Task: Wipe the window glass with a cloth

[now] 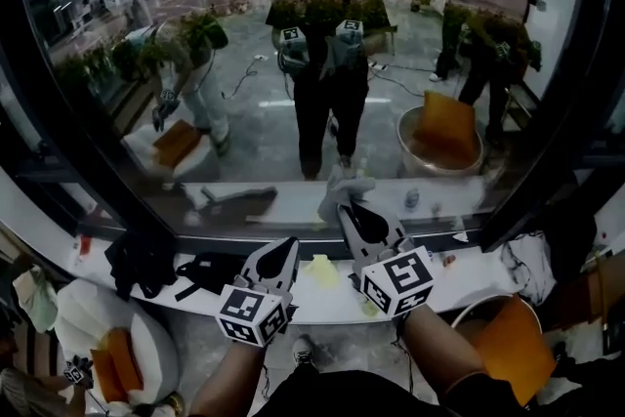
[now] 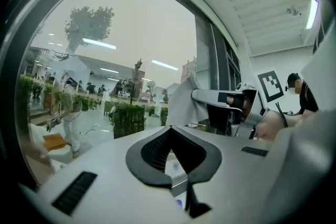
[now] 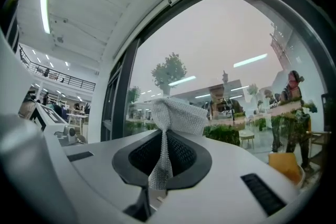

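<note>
Pinched as a thin strip between the pressed-together jaws of the right gripper [image 3: 160,157]: a grey woven cloth [image 3: 176,113]. Runs lengthwise from 6 to 12 o'clock in the right gripper view, narrow at the pads, fanning into a crumpled bunch beyond the tips, aimed at the window glass [image 3: 236,60]. Sits low on the pane in the head view, at the 12 o'clock end of the gripper, just above the bottom frame; touching the glass or just short of it, cannot tell, with the reflection merging into the bunch. Just beside, at 9 o'clock: the left gripper [image 1: 289,249], jaws closed tip to tip with nothing between them, pointing toward 1 o'clock over the white sill [image 1: 195,303]. Between the two grippers on the sill, a small yellowish thing [image 1: 320,269], too small to identify. At 9 o'clock on the sill, dark bundled items [image 1: 142,259], shapes hard to make out. At 5 o'clock, an orange cloth [image 1: 508,347] in a basin, partly cut off. Both forearms cut by the bottom edge.
</note>
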The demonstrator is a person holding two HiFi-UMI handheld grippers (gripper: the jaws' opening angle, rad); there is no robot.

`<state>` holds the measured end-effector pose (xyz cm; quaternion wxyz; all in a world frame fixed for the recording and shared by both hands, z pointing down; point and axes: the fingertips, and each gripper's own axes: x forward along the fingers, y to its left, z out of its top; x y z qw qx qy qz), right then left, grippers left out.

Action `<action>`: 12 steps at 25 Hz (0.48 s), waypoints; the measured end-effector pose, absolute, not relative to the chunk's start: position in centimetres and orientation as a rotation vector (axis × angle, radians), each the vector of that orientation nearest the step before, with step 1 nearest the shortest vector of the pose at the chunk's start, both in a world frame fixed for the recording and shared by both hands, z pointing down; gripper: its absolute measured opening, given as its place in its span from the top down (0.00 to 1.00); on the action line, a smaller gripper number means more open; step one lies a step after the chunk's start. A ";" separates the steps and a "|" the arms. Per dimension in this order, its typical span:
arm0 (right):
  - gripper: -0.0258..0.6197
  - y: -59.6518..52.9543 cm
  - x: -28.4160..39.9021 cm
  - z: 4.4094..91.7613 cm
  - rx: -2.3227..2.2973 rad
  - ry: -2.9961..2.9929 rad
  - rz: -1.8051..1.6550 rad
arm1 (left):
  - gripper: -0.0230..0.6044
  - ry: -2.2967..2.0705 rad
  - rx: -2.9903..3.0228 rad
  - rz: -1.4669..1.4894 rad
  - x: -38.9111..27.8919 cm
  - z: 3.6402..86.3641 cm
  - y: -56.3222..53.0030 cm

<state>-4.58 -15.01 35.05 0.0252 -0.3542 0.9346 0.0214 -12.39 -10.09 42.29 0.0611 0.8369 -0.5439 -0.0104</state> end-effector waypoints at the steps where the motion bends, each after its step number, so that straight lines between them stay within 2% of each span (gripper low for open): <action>1: 0.90 -16.1 -5.3 34.6 -1.109 2.883 0.079 | 0.96 -1.636 2.540 -0.035 -13.0 42.2 -11.1; 9: 0.90 -22.5 -15.3 33.1 -1.205 2.838 0.172 | 0.96 -1.557 2.591 -0.069 -21.4 43.4 -16.1; 12: 0.90 -24.7 -15.6 31.9 -1.231 2.825 0.185 | 0.96 -1.543 2.597 -0.061 -21.3 42.7 -17.7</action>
